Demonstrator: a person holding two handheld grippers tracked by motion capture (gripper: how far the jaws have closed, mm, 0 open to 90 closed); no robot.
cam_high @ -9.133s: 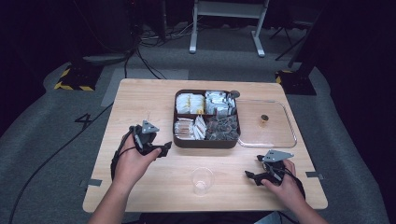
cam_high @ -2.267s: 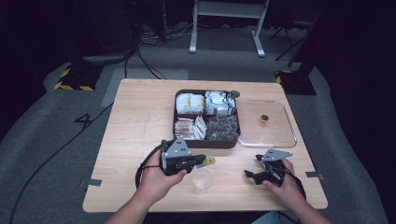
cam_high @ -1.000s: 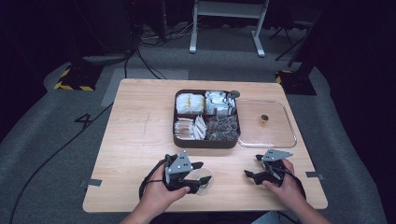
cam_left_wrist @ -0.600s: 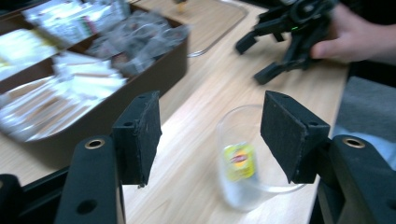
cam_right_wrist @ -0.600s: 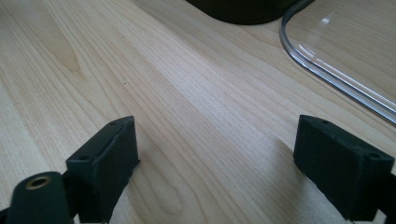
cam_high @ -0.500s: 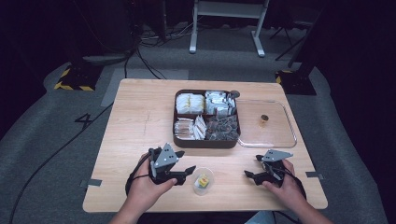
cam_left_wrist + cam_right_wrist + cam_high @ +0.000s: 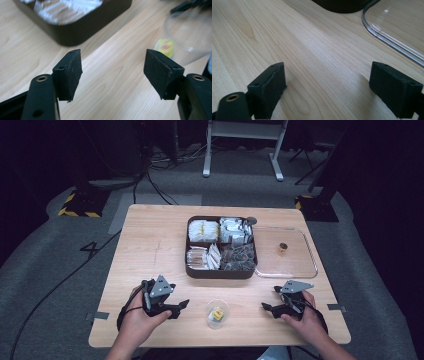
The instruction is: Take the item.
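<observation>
One cup [image 7: 217,312] w/ packet [image 7: 217,313]; tray [image 7: 220,271] behind.

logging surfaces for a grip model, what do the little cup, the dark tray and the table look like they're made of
Cup: probably thin clear plastic, glossy; the yellow packet inside shows through its wall.
Dark tray: looks like moulded brown plastic, smooth with a dull sheen; rounded corners.
Table: pale wood or wood laminate, matte; visible grain lines.

Clear plastic cup [image 7: 217,313] upright on table near front edge; yellow tea bag packet [image 7: 216,313] inside.
</observation>
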